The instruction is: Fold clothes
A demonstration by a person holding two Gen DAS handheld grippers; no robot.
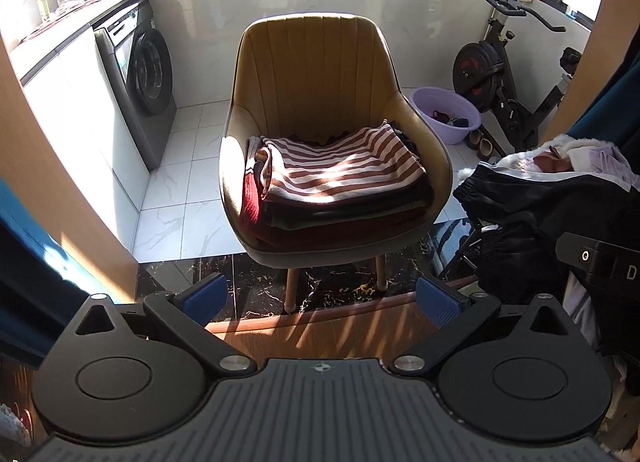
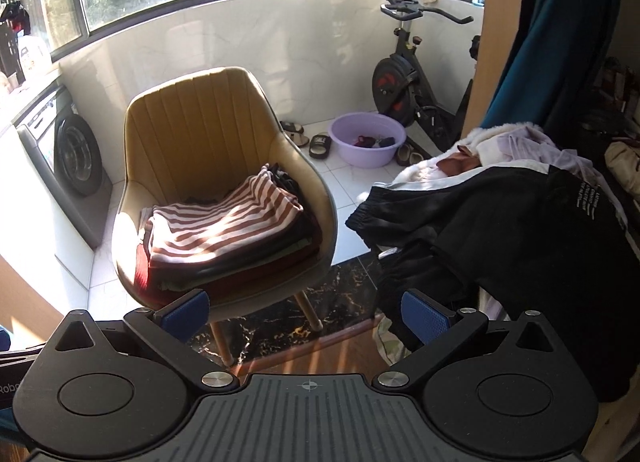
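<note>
A mustard armchair (image 1: 316, 73) (image 2: 200, 109) holds a stack of folded clothes, topped by a brown-and-white striped garment (image 1: 340, 169) (image 2: 224, 221). To the right lies an unfolded heap with a black garment (image 1: 520, 201) (image 2: 500, 221) over white and lilac pieces (image 2: 512, 141). My left gripper (image 1: 320, 302) hangs open in front of the chair, well short of it, with nothing between its blue pads (image 1: 204, 298). My right gripper (image 2: 306, 318) is open too, empty, its right pad (image 2: 424, 318) close to the black garment's lower edge.
A washing machine (image 1: 140, 73) stands under a counter at the left. A lilac basin (image 1: 448, 113) (image 2: 366, 137), slippers (image 2: 320, 145) and an exercise bike (image 1: 504, 73) (image 2: 404, 77) fill the right back. White tiles lie around the chair; dark marble and wood floor lie nearer.
</note>
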